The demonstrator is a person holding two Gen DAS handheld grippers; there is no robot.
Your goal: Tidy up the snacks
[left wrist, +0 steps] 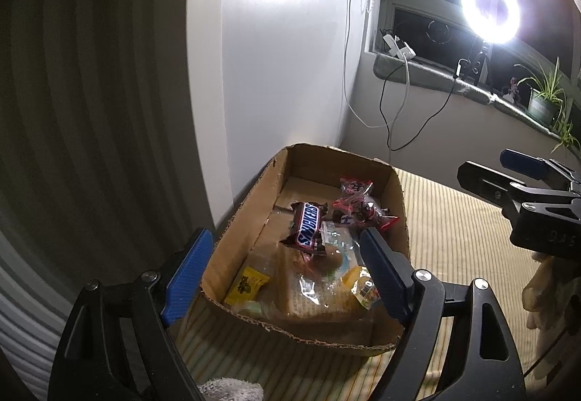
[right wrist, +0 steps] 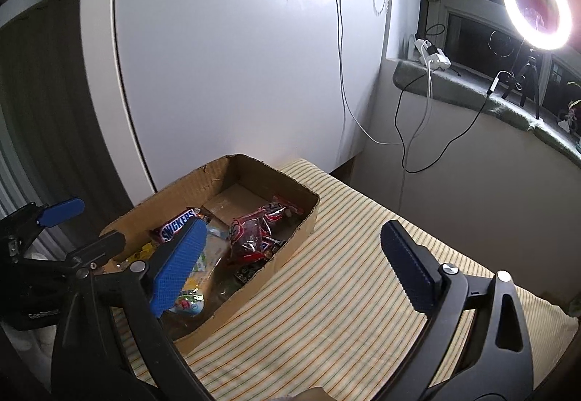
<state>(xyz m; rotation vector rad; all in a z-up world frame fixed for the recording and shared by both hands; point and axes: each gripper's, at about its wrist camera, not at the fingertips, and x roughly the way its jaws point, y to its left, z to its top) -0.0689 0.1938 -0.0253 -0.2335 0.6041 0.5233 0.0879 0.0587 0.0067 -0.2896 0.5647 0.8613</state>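
An open cardboard box [left wrist: 326, 156] [right wrist: 203, 183] stands on a striped cloth and holds the snacks. Inside lie a Snickers bar [left wrist: 307, 226] [right wrist: 178, 225], red wrapped packets [left wrist: 357, 205] [right wrist: 254, 234], a yellow candy [left wrist: 247, 284] and clear-wrapped sweets [left wrist: 319, 277]. My left gripper [left wrist: 287, 274] is open above the box's near end, one finger outside the left wall, and holds nothing. It shows at the left edge of the right wrist view [right wrist: 100, 221]. My right gripper [right wrist: 294, 266] is wide open and empty over the box's right wall and the cloth; it also shows in the left wrist view [left wrist: 483, 165].
The striped cloth [left wrist: 454, 237] [right wrist: 345, 274] stretches to the right of the box. A white cabinet panel [right wrist: 236, 56] rises just behind it. A windowsill [right wrist: 472, 92] at the back right carries a bright ring light [right wrist: 535, 5], hanging cables and a potted plant [left wrist: 544, 96].
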